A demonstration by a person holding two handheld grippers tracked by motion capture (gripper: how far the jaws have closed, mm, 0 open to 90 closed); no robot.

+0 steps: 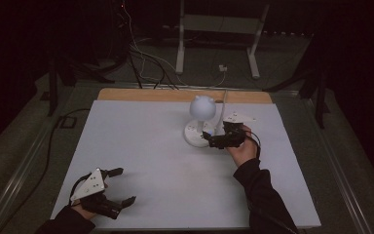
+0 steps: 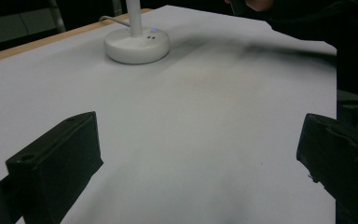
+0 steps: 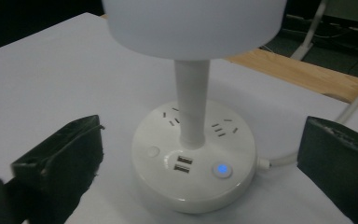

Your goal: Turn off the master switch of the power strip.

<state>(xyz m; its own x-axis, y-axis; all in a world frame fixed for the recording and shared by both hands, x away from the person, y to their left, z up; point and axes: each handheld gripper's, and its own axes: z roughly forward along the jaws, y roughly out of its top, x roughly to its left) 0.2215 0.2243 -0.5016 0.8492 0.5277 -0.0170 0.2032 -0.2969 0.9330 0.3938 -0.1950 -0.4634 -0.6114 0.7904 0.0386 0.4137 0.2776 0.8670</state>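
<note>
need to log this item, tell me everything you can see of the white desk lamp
The white desk lamp looks like smooth plastic: a round base with wall sockets, two USB ports, a plain button and a lit blue button, a slim upright stem and a rounded shade. It stands on the white tabletop; a white cable leaves its base. The right gripper, jaws open, faces it.

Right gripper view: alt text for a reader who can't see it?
A white desk lamp stands on the white table, its round base bearing sockets, two USB ports and a lit blue button. The right gripper has its black fingers spread wide, one on each side of the base, not touching it.
</note>
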